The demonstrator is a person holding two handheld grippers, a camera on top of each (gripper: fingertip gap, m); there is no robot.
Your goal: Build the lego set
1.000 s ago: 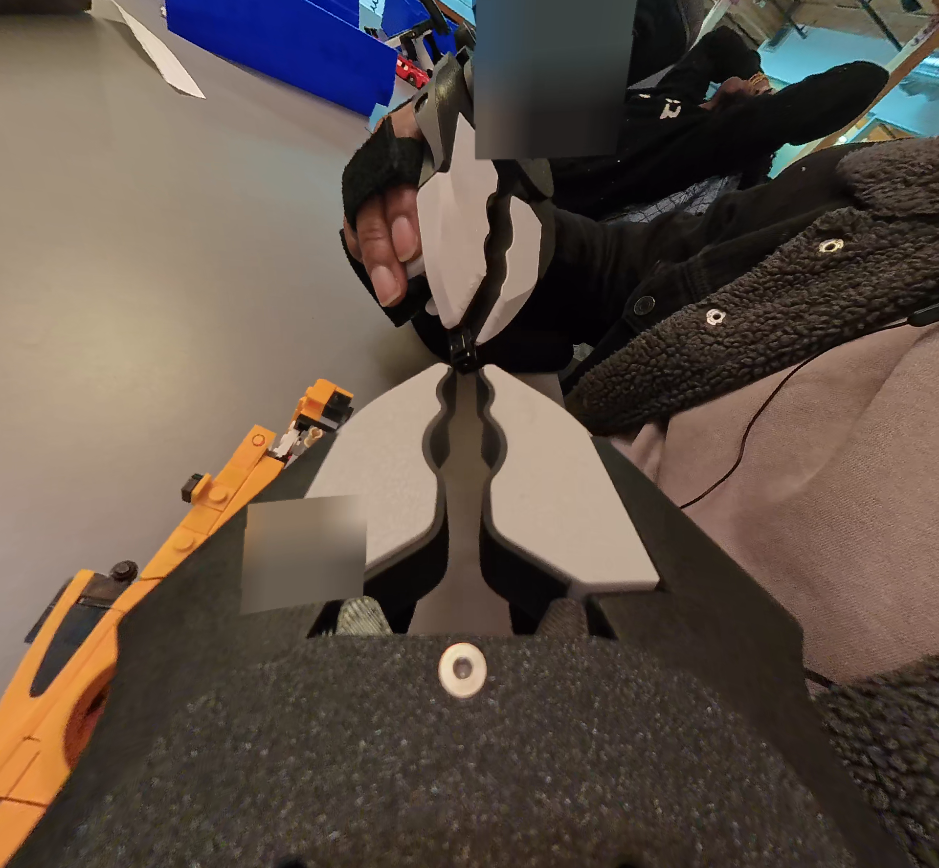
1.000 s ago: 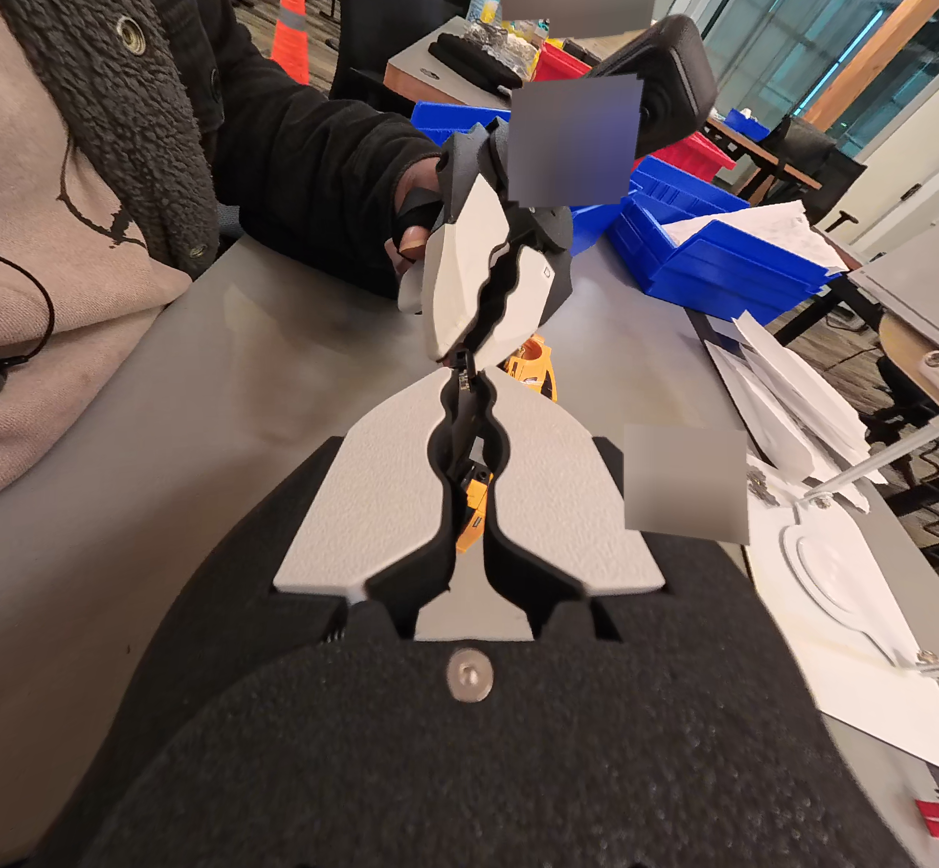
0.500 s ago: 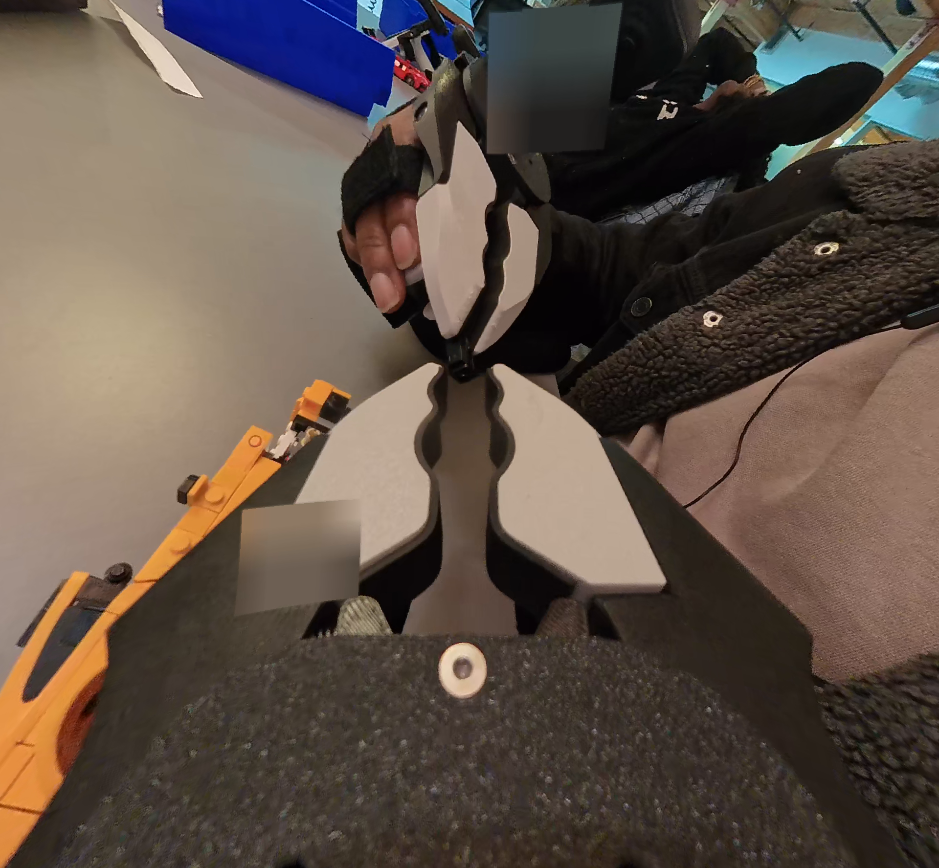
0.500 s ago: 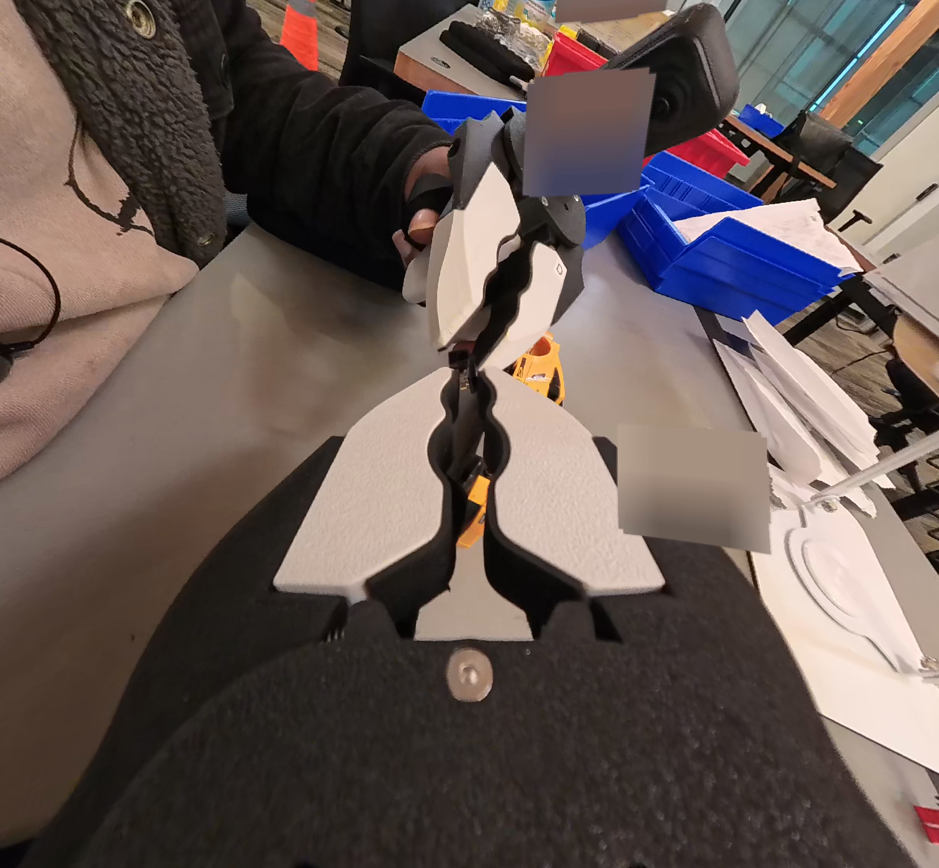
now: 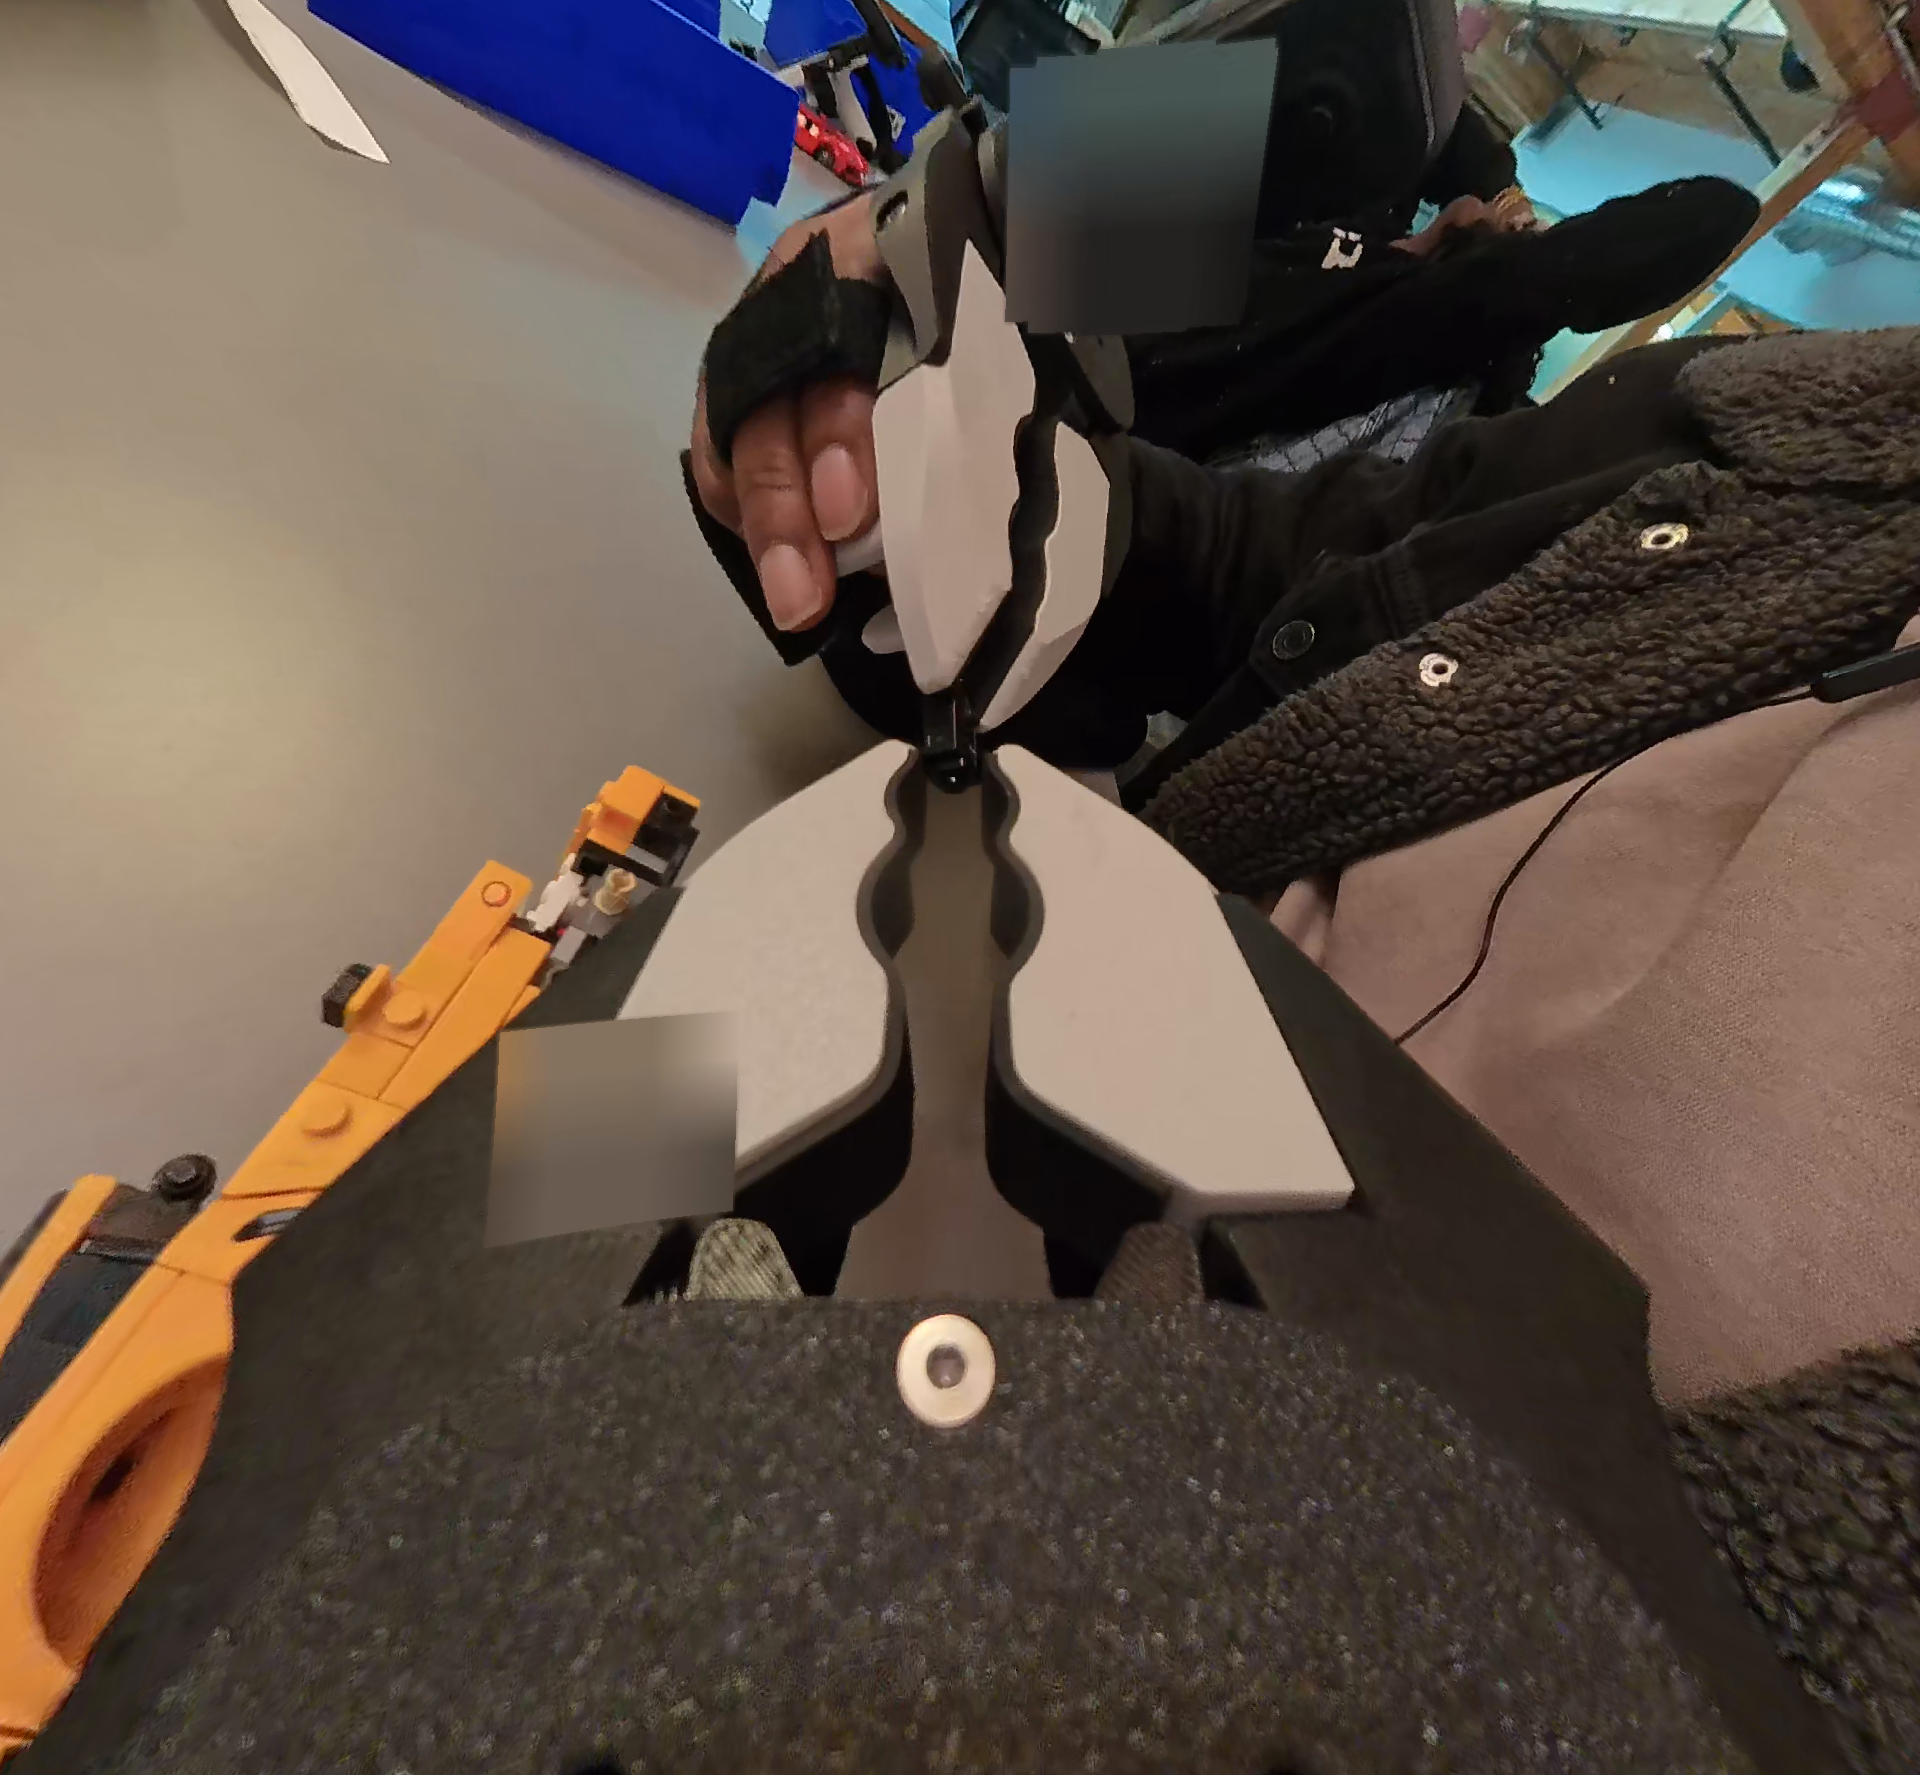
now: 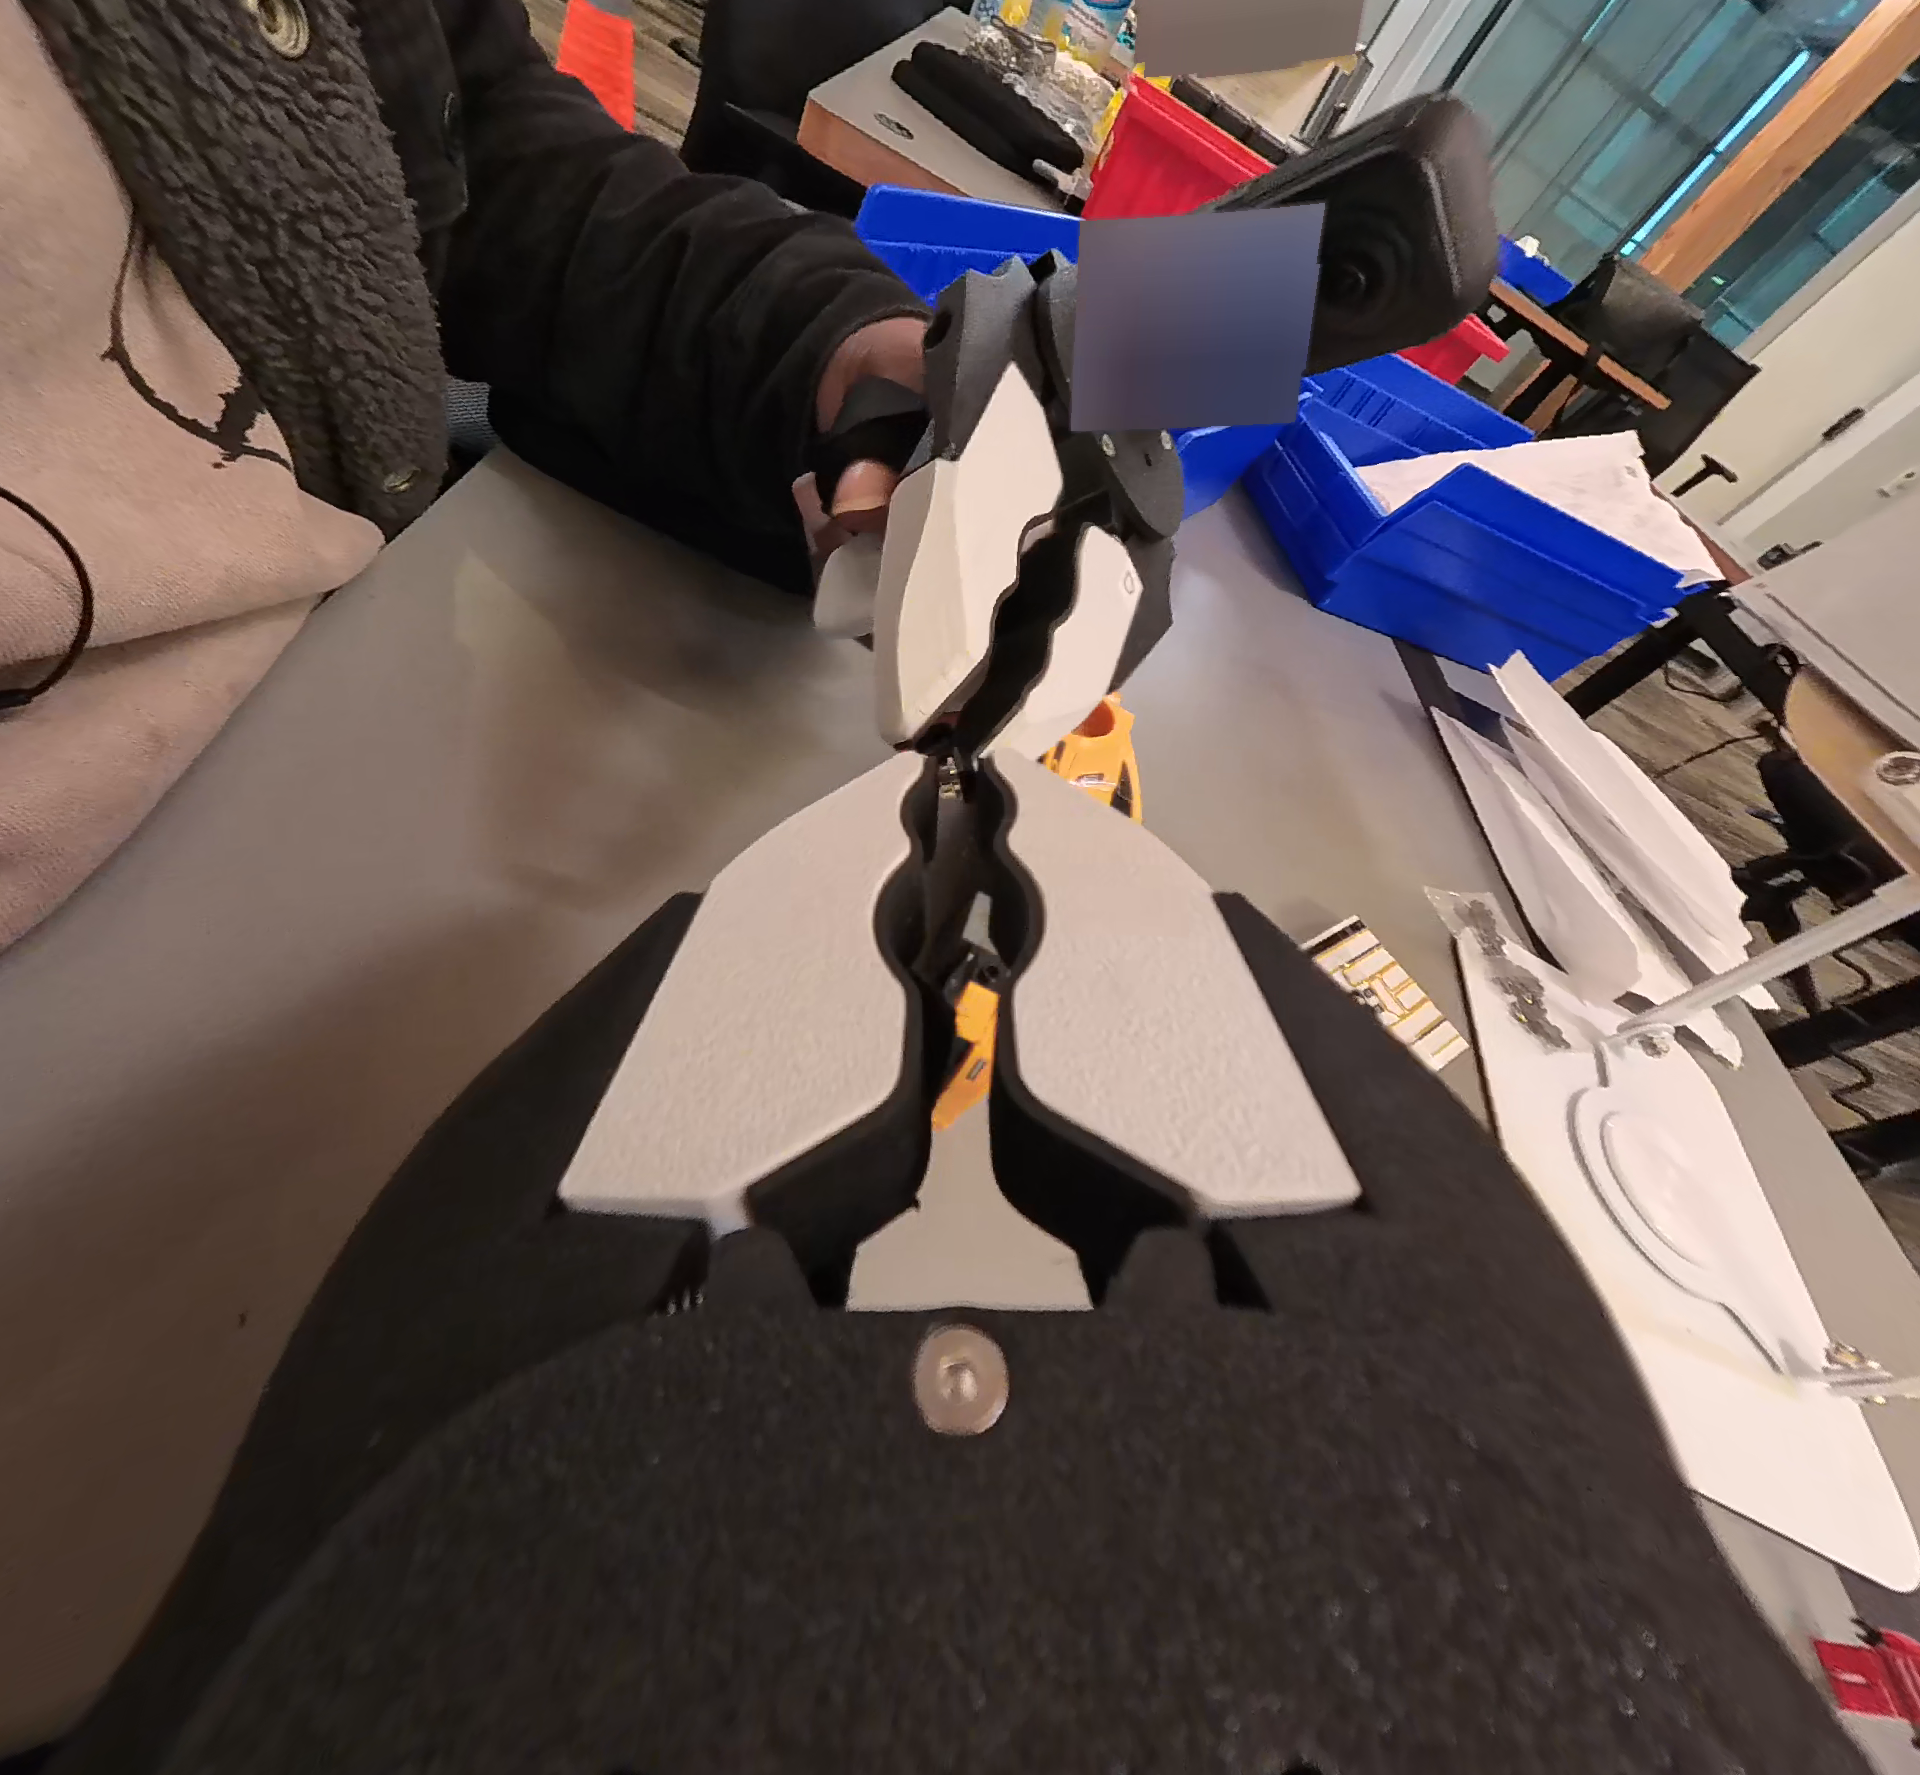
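A small black lego piece (image 5: 948, 751) is pinched at the tips of my right gripper (image 5: 951, 709), which is shut on it and points down toward my left gripper (image 5: 952, 771). The left fingers stand slightly apart on either side of the piece, so this gripper is open. In the right wrist view, my right gripper (image 6: 952, 771) holds the same dark piece (image 6: 950, 780), tip to tip with the left gripper (image 6: 948, 740). The orange lego car (image 5: 312, 1112) lies on the grey table (image 5: 312, 530) to the left. It also shows under the fingers in the right wrist view (image 6: 971, 1050).
Blue bins (image 5: 540, 11) stand at the table's far side, also in the right wrist view (image 6: 1455, 541). White paper sheets (image 6: 1590, 873), a sticker sheet (image 6: 1382, 998) and a white plastic sheet (image 6: 1714, 1289) lie to the right. The person's jacket (image 5: 1558, 634) is close by. The tips of both grippers are at nearly the same place.
The left gripper's fingers have spread apart around the black piece. The right gripper stays shut on it. Both grippers remain tip to tip.
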